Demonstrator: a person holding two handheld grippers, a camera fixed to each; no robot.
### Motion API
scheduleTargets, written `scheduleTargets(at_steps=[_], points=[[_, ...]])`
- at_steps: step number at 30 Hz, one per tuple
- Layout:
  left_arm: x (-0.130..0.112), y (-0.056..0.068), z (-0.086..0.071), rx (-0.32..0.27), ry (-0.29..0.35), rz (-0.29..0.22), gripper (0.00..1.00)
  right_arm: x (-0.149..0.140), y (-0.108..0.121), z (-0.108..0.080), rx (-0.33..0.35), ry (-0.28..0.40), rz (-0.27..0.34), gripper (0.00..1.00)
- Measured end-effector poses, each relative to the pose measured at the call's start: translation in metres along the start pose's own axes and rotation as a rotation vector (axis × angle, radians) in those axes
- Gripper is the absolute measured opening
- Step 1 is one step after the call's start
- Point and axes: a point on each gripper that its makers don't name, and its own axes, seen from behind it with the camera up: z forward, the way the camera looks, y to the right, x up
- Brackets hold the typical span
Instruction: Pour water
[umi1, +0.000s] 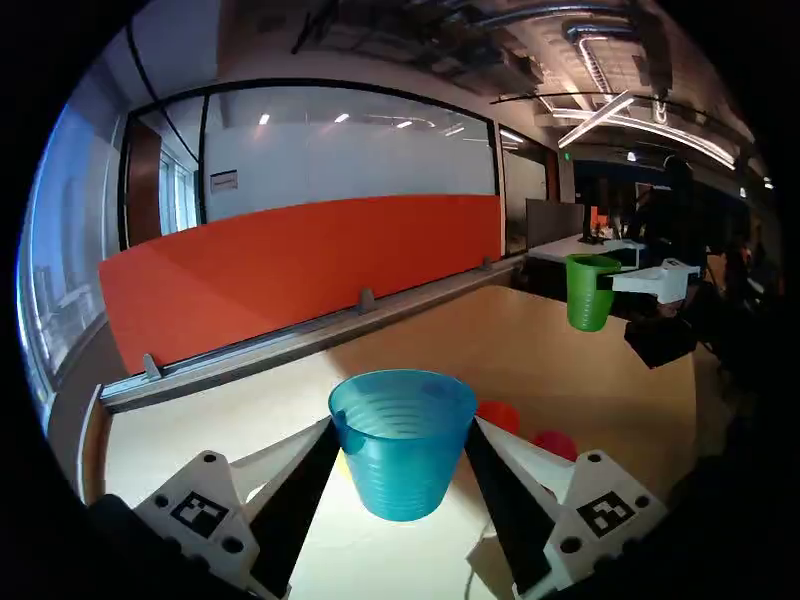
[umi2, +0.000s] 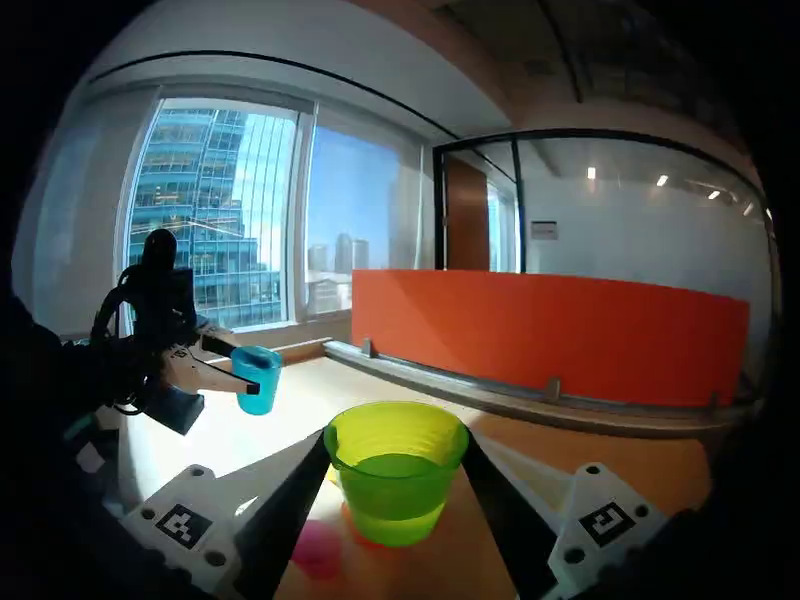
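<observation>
Left gripper view: we see the left hand-held gripper (umi1: 401, 428) clamped on both sides of a blue cup (umi1: 404, 470), upright above the tabletop (umi1: 520, 340). Farther right, the right hand-held gripper (umi1: 606, 283) grips a green cup (umi1: 588, 300).

Right gripper view: the green cup sits upright between both fingers, with liquid inside. The blue cup is off left, near the window (umi2: 230, 220).

Blue cup (umi1: 403, 440), green cup (umi2: 396, 465) (both translucent), orange partition (umi1: 300, 262)
</observation>
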Motion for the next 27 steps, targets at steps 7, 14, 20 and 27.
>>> scheduleTargets(at_steps=[7,14,20,27], points=[[-0.02,0.005,0.008,-0.016,-0.057,0.024,0.84,-0.013,-0.003,0.004,0.019,-0.032,-0.001,0.92],[-0.03,0.008,0.013,-0.03,-0.085,0.02,0.84,-0.027,-0.004,0.006,0.033,-0.065,-0.004,0.92],[-0.047,0.009,0.017,-0.036,-0.127,0.022,0.84,-0.049,-0.002,0.005,0.038,-0.121,-0.012,0.92],[-0.07,0.013,0.024,-0.051,-0.188,0.029,0.84,-0.072,-0.003,0.008,0.05,-0.189,-0.011,0.92]])
